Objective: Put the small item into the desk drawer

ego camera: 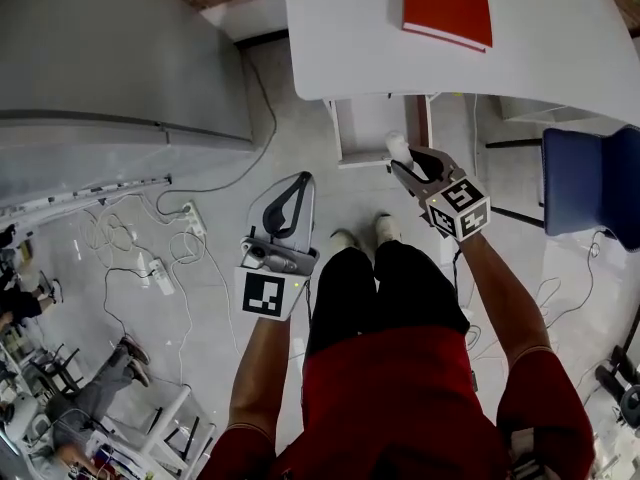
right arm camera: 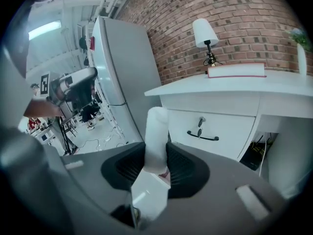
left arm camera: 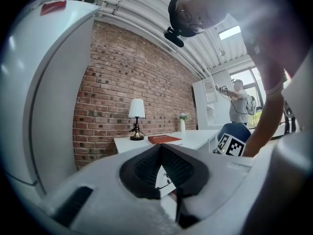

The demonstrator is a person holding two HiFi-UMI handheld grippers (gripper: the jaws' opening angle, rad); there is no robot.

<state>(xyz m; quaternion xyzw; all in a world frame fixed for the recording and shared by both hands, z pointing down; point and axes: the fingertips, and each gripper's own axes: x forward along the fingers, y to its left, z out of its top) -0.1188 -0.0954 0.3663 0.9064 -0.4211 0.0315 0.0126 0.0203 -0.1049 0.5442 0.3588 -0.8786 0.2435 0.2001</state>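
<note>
My right gripper point(ego camera: 407, 164) point(right arm camera: 156, 150) is shut on a small white cylinder point(ego camera: 398, 147) point(right arm camera: 157, 129), which sticks out past the jaws. It hangs in front of the white desk point(ego camera: 330, 48) point(right arm camera: 230, 89), a little short of it. The desk drawer point(ego camera: 375, 133) point(right arm camera: 220, 131) is closed and has a dark handle point(right arm camera: 201, 135). My left gripper point(ego camera: 299, 181) point(left arm camera: 160, 150) is further back and to the left, pointing level. Its jaws meet at the tips with nothing between them.
A red book point(ego camera: 448, 3) point(right arm camera: 236, 71) and a lamp point(right arm camera: 205, 33) are on the desk. A grey fridge point(ego camera: 110, 58) point(right arm camera: 122, 82) stands at the left and a blue chair point(ego camera: 595, 183) at the right. Cables and power strips point(ego camera: 160, 268) lie on the floor.
</note>
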